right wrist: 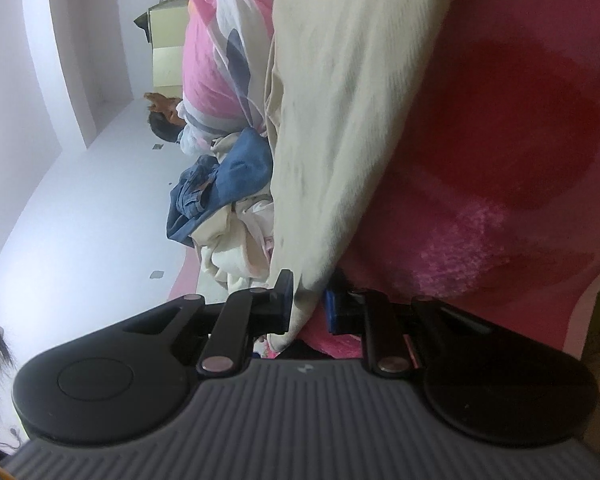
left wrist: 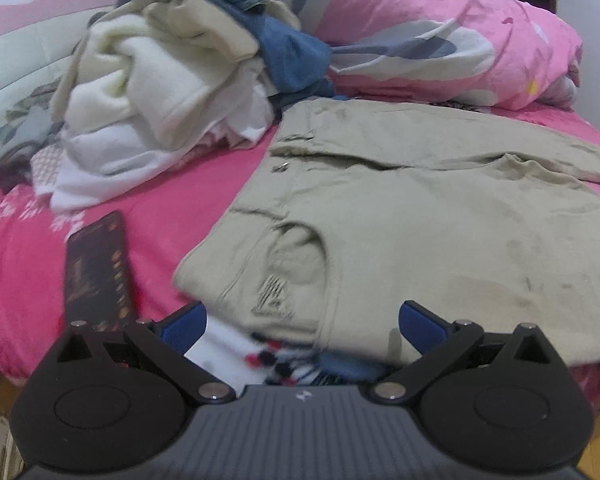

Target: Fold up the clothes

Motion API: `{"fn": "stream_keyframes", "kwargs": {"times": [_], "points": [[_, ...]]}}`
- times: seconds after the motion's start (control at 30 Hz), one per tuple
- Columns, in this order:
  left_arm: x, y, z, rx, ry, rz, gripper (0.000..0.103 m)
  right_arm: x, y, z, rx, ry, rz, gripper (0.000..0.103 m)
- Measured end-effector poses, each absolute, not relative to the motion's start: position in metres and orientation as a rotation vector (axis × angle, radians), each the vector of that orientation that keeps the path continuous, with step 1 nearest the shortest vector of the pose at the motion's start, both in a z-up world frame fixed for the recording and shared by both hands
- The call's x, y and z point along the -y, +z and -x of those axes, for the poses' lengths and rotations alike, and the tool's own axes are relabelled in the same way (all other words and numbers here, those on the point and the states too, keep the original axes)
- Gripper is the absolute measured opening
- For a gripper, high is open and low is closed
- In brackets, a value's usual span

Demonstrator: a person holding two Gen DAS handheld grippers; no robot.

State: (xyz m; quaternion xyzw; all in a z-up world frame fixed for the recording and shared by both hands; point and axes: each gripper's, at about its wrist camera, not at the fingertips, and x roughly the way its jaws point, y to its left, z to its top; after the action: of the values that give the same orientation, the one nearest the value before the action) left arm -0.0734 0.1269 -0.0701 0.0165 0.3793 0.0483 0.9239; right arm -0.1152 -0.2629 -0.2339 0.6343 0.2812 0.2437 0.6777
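The pink bed [left wrist: 160, 200] lies under both tongs. The khaki trousers [left wrist: 420, 220] are spread ahead of the left gripper [left wrist: 300, 320], whose jaws gape wide and empty. The right gripper [right wrist: 308, 304] has its jaws narrowed onto the trousers' edge. That thin pinch could slip, dropping the fold; the phone [left wrist: 96, 268], left of the left gripper, could get swept off.

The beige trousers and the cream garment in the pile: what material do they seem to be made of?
The beige trousers look like matte woven cotton or linen: flat, creased, with stitched pocket seams. The cream garment looks like soft fleece or brushed knit: thick rounded folds, fuzzy surface. Neither can be told for certain.
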Motion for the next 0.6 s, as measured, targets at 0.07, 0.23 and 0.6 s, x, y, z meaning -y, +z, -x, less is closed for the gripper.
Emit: {"fn": "stream_keyframes", "kwargs": {"times": [0.07,0.23,0.6], "points": [[-0.134,-0.073,0.078,-0.786,0.117,-0.013,0.103,0.261,-0.234,0.114,-0.634,0.551,-1.428,0.015],[-0.152,-0.077,0.081,-0.795,0.144,0.052,0.1,0.258,-0.231,0.114,-0.64,0.549,-1.43,0.015],[-0.172,-0.081,0.086,-0.753,0.065,0.254,0.073,0.249,-0.22,0.112,-0.646,0.517,-1.399,0.015]]}}
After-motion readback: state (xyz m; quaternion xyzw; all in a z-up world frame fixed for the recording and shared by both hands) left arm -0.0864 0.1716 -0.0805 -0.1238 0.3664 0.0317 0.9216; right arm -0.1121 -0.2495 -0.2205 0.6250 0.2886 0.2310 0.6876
